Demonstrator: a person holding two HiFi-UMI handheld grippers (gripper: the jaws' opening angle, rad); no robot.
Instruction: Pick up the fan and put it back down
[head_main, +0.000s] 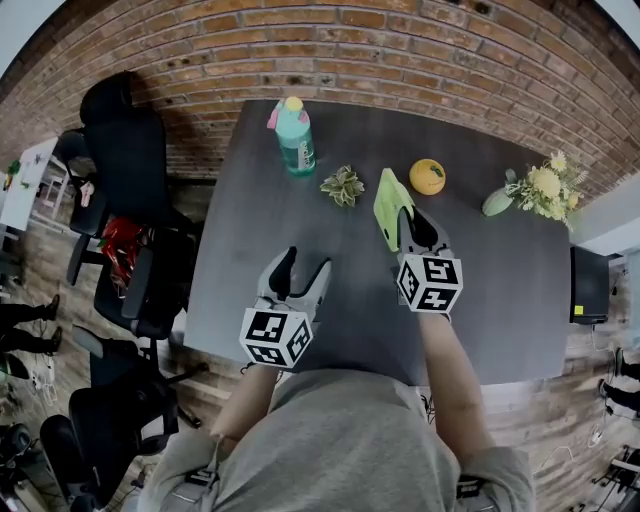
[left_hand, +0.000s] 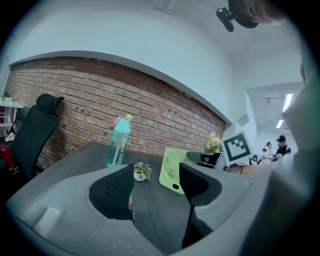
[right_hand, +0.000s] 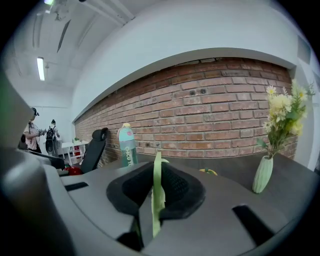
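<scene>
A flat light-green fan (head_main: 389, 207) is pinched edge-on between the pads of my right gripper (head_main: 411, 224), which is shut on it; whether it touches the dark table (head_main: 500, 300) I cannot tell. In the right gripper view the fan (right_hand: 157, 197) shows as a thin green strip between the jaws of the right gripper (right_hand: 157, 192). The left gripper view shows the fan (left_hand: 173, 170) face-on, with its round grille, beyond my left gripper (left_hand: 156, 187). My left gripper (head_main: 296, 274) stands open over the table near its front edge, to the left of the fan, with nothing between its fingers.
On the table stand a teal water bottle (head_main: 295, 137), a small succulent (head_main: 343, 185), an orange (head_main: 427, 176) and a vase of yellow flowers (head_main: 535, 190). A black office chair (head_main: 130, 180) stands at the left. A brick wall (head_main: 400, 50) runs behind.
</scene>
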